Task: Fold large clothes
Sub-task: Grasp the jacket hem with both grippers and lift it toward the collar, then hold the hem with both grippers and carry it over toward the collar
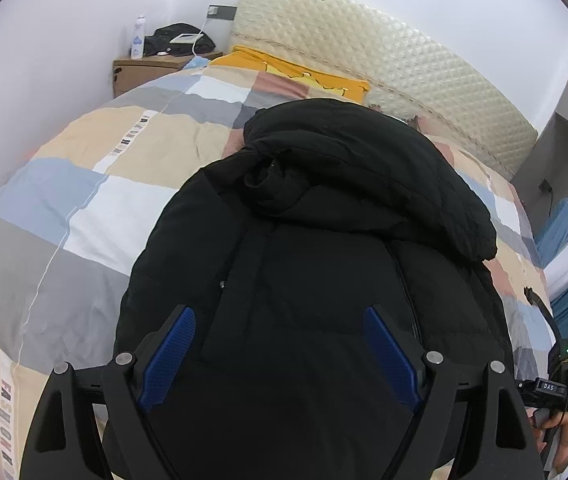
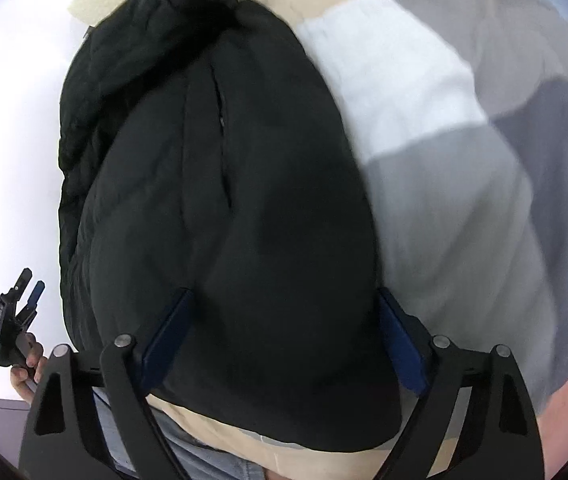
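Observation:
A black padded hooded jacket [image 1: 324,264] lies on a bed with a patchwork quilt [image 1: 83,208]; its hood is at the far end, toward the headboard. My left gripper [image 1: 279,316] is open just above the jacket's near part, its blue pads [image 1: 175,344] spread wide with nothing between them. In the right wrist view the same jacket [image 2: 223,200] fills the middle. My right gripper [image 2: 284,296] is open over the jacket's lower edge, holding nothing. The left gripper also shows in the right wrist view [image 2: 29,284], and the right gripper's handle shows at the lower right of the left wrist view [image 1: 556,388].
A quilted cream headboard [image 1: 384,52] stands at the far end with a yellow pillow [image 1: 296,72] before it. A wooden nightstand [image 1: 147,70] at far left carries a bottle [image 1: 138,36] and dark items. White walls close in on the left.

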The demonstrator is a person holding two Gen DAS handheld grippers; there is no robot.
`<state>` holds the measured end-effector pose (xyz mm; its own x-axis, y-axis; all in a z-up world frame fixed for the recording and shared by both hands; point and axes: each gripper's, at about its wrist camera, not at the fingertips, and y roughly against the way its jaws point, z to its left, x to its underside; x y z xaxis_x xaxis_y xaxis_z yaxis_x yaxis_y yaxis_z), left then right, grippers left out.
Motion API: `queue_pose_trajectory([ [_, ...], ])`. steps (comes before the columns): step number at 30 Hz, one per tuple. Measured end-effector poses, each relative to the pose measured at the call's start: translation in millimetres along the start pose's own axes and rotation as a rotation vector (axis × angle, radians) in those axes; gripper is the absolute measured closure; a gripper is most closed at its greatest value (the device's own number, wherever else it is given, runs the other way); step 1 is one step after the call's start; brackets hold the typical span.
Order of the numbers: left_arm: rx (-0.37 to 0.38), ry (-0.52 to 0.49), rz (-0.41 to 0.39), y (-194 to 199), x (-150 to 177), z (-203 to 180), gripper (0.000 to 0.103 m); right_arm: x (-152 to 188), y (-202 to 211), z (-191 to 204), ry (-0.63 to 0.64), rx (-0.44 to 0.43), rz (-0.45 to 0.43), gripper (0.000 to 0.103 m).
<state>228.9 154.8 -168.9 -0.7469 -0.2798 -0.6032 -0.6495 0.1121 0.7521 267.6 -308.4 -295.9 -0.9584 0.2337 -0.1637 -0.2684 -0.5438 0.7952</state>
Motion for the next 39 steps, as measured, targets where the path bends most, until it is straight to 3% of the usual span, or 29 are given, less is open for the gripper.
queue_pose_trajectory([
  [2,-0.003,-0.005,0.009,-2.5,0.9,-1.7,0.017,2.4,2.0,3.3,0.005,-0.010,-0.011,0.014],
  [5,0.001,-0.013,0.028,-6.4,2.2,-3.2,0.017,4.7,8.8,11.0,0.009,-0.106,-0.036,0.021],
  [6,0.001,-0.014,0.033,-7.2,2.7,-3.4,0.017,7.1,13.5,15.0,0.018,-0.140,-0.056,0.027],
  [8,-0.002,-0.015,0.039,-8.5,2.9,-3.7,0.017,9.1,27.5,23.0,0.055,-0.155,-0.112,0.059],
  [11,-0.012,-0.016,0.040,-8.9,4.5,-3.3,0.017,11.2,46.4,30.0,0.082,-0.188,-0.185,0.076],
  [12,-0.012,-0.016,0.041,-8.9,5.0,-3.6,0.017,11.3,50.4,28.4,0.073,-0.202,-0.200,0.078],
  [16,-0.015,-0.022,0.049,-10.0,5.8,-5.5,0.017,8.2,46.8,19.9,0.033,-0.197,-0.185,0.078],
  [22,-0.002,-0.032,0.060,-9.9,8.4,-5.9,0.017,5.3,28.1,6.0,-0.025,-0.103,-0.154,0.074],
  [24,0.002,-0.039,0.064,-10.4,8.2,-7.2,0.017,3.6,25.8,2.3,-0.040,-0.058,-0.161,0.053],
  [25,0.004,-0.042,0.063,-10.4,8.0,-7.6,0.017,3.0,25.1,1.2,-0.036,-0.029,-0.172,0.034],
  [26,0.005,-0.041,0.061,-10.1,7.9,-7.4,0.017,1.6,25.7,1.2,-0.029,0.025,-0.187,0.023],
  [28,0.017,-0.035,0.058,-9.0,7.9,-6.2,0.017,-0.1,23.7,3.6,-0.015,0.065,-0.190,0.023],
  [31,0.046,-0.014,0.055,-6.2,7.1,-1.5,0.017,-1.8,15.0,9.2,-0.013,0.003,-0.143,0.024],
  [33,0.076,0.018,0.052,-3.6,6.8,4.2,0.017,-0.4,10.5,18.1,0.011,-0.111,-0.109,0.033],
  [34,0.103,0.043,0.061,-3.5,6.9,8.3,0.017,1.2,12.7,23.3,0.037,-0.100,-0.118,0.044],
  [35,0.121,0.057,0.074,-4.8,6.8,10.6,0.017,1.9,15.0,28.7,0.069,-0.073,-0.127,0.062],
  [38,0.151,0.088,0.142,-12.9,5.3,15.1,0.017,3.3,23.1,31.5,0.086,-0.068,-0.139,0.083],
  [39,0.151,0.088,0.149,-12.7,4.7,15.6,0.017,4.2,27.7,30.6,0.083,-0.078,-0.149,0.084],
])
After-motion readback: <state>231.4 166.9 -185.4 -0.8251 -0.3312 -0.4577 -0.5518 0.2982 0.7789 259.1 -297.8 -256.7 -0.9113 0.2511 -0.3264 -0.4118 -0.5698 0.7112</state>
